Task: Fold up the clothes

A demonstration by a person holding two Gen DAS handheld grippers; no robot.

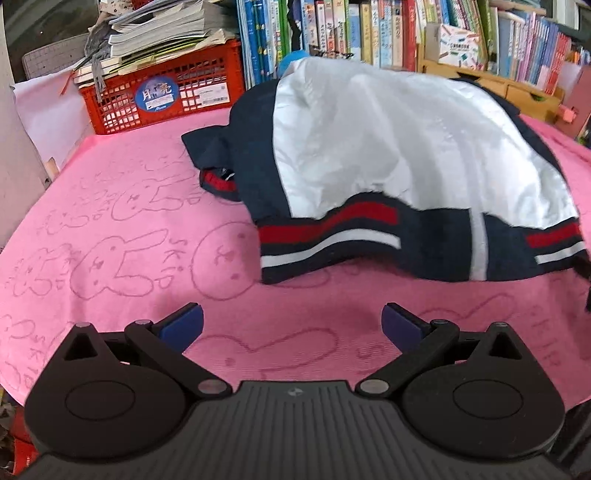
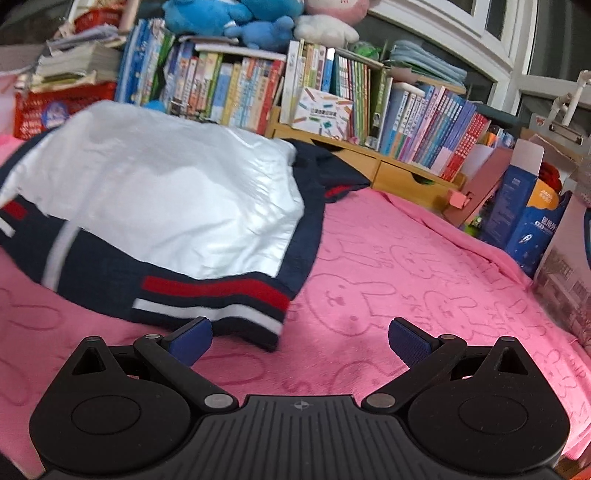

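A navy jacket [image 1: 399, 155] with a shiny white lining, red and white stripes at the hem, lies in a heap on the pink blanket [image 1: 129, 229]. In the left wrist view it sits ahead and to the right, a red-trimmed collar poking out at its left. My left gripper [image 1: 291, 325] hovers open over bare blanket, short of the hem. In the right wrist view the jacket [image 2: 166, 206] fills the left half. My right gripper [image 2: 299, 339] is open, its left fingertip [image 2: 192, 339] close to the striped hem corner, nothing between the fingers.
A red crate [image 1: 162, 96] stacked with books stands at the back left. A row of books [image 2: 236, 85] and a wooden drawer shelf [image 2: 399, 173] line the back, plush toys [image 2: 236, 18] on top. Blue boxes [image 2: 524, 221] crowd the right edge.
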